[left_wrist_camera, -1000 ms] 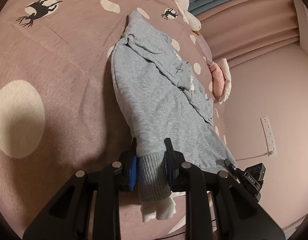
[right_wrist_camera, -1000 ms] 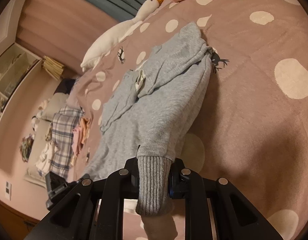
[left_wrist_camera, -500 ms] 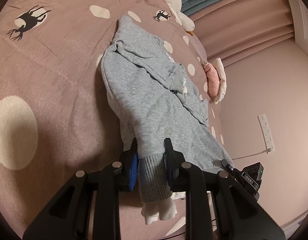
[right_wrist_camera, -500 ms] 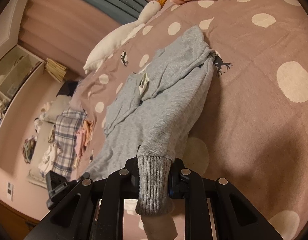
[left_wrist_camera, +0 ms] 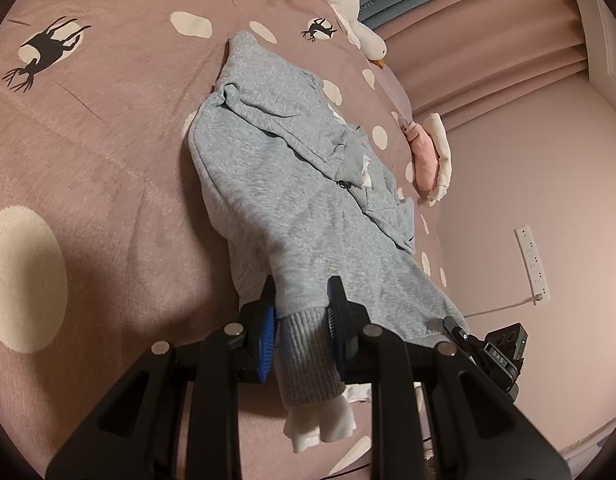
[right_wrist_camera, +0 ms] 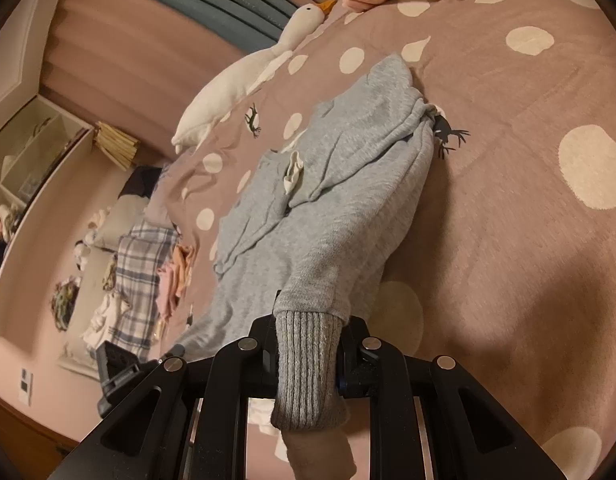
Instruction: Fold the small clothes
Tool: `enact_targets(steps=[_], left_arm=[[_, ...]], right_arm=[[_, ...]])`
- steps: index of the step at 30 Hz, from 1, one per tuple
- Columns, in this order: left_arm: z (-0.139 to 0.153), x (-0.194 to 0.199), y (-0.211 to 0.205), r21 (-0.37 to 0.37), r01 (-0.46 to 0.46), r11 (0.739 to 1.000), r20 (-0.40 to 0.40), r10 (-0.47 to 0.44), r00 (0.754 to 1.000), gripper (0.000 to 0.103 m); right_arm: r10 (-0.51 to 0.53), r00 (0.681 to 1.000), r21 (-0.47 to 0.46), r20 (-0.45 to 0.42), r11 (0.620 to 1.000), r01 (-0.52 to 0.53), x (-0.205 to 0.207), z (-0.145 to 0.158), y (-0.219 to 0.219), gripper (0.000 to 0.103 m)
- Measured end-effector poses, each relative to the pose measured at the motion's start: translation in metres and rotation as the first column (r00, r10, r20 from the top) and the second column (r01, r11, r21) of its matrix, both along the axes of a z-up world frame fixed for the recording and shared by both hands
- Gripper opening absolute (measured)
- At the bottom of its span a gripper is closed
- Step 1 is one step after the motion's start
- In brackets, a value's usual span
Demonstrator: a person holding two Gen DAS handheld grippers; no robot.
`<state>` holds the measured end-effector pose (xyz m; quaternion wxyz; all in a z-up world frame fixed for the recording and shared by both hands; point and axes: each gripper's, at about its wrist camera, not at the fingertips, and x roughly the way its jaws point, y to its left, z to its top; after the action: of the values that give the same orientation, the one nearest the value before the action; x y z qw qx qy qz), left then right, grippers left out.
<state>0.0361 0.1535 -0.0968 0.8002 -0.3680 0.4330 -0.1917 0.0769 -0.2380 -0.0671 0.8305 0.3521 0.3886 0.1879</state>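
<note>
A small grey sweatshirt [left_wrist_camera: 276, 184] lies stretched out on the mauve polka-dot bedspread [left_wrist_camera: 88, 140]. Its sleeves are folded across the body. My left gripper [left_wrist_camera: 302, 300] is shut on one corner of the ribbed hem [left_wrist_camera: 308, 356], with a white inner layer hanging below. My right gripper [right_wrist_camera: 308, 320] is shut on the other ribbed hem corner [right_wrist_camera: 308, 364]. The sweatshirt [right_wrist_camera: 339, 200] runs away from both grippers, lifted at the hem end. The right gripper's body [left_wrist_camera: 491, 348] shows at the left view's lower right.
A white goose plush [right_wrist_camera: 248, 76] lies beyond the sweatshirt. Folded pink and white clothes [left_wrist_camera: 427, 156] sit at the bed's edge. A plaid pile of clothes [right_wrist_camera: 144, 280] lies off the bed's left side. A wall socket strip [left_wrist_camera: 531, 260] is on the right wall.
Both grippers keep their hold on the hem and have moved slightly forward and up. The hem end of the sweatshirt has risen a little off the bed.
</note>
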Motion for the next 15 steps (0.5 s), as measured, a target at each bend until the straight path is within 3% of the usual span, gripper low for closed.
enact_targets(steps=[15], left_arm=[[0.013,0.009,-0.001,-0.009,0.002,1.000,0.035,-0.002,0.999,0.021]], right_arm=[[0.007,0.999,0.002,0.033,1.000,-0.007,0.006,0.007,0.004,0.020]])
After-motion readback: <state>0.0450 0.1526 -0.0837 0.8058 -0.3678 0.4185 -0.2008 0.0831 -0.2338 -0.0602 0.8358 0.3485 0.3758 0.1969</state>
